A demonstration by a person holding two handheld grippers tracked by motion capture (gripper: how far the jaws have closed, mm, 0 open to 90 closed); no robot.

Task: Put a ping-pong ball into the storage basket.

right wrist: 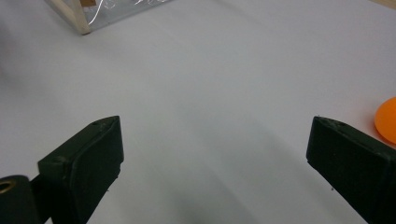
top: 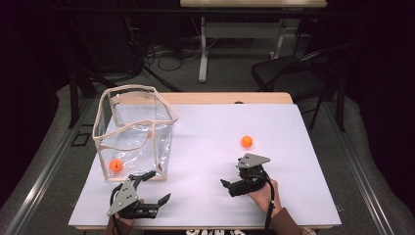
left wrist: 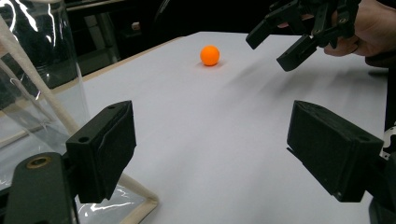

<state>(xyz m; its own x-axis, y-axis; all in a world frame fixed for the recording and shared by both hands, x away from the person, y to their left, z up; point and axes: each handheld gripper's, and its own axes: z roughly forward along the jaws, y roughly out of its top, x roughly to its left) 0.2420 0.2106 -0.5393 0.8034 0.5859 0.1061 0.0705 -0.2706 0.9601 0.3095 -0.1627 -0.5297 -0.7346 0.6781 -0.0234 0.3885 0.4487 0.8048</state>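
Note:
A clear bag with beige trim (top: 134, 128) stands open on the left of the white table (top: 205, 147); one orange ball (top: 116, 165) lies inside it near its front. A second orange ball (top: 246, 141) rests on the table to the right. My left gripper (top: 160, 186) is open just in front of the bag's front corner, holding nothing. My right gripper (top: 232, 174) is open, a little nearer than the loose ball and to its left. In the left gripper view the open jaws (left wrist: 212, 135) frame bare table, with the ball (left wrist: 209, 55) and the right gripper (left wrist: 273, 49) beyond. The right gripper (right wrist: 212, 140) has the ball (right wrist: 387, 119) at its right edge.
The bag's wall (left wrist: 37, 84) stands close on the left of the left gripper, and its bottom corner (right wrist: 84, 18) appears far off in the right gripper view. A black chair (top: 293, 73) and another desk stand behind the table. Floor cables lie beyond.

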